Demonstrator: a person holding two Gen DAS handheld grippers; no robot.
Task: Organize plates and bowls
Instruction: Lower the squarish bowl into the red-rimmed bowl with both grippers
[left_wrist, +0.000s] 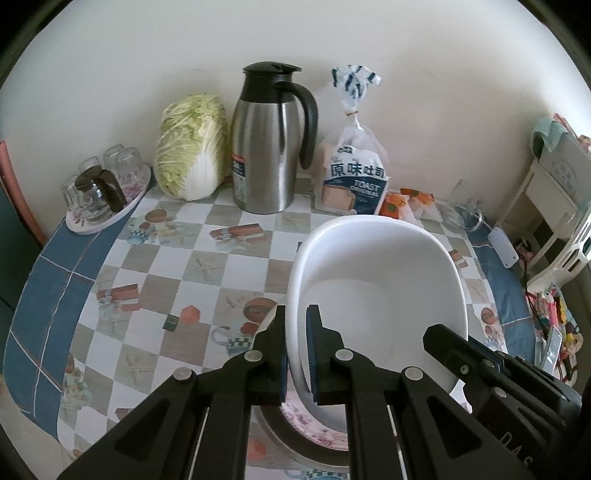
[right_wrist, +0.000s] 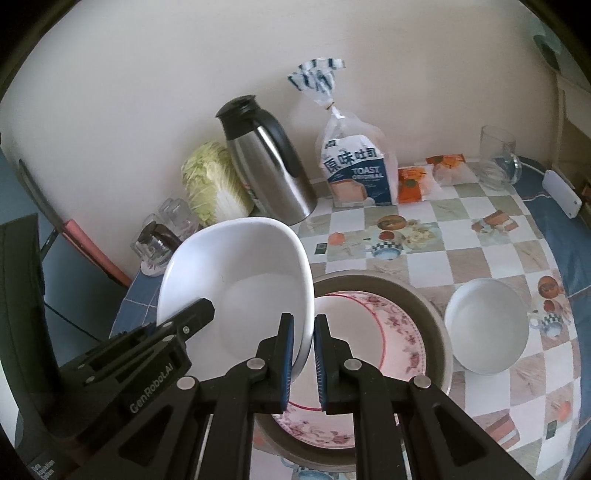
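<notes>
Here, at the centre of both wrist views, a large white oval ceramic bowl (right_wrist: 236, 291) hangs tilted above a floral-rimmed pink plate (right_wrist: 373, 332) nested in a grey dish (right_wrist: 436, 317). The left gripper (left_wrist: 297, 354) and right gripper (right_wrist: 303, 363) each clench an opposite rim of it. A smaller white round bowl (right_wrist: 485, 328) sits at the right of the right view.

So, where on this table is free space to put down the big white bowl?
Free: the checkered tablecloth in front of the napa cabbage and steel thermos jug. Also free: the patch between the toast bag and small white bowl. Crowded: the back row along the wall, and the floral plate below.
</notes>
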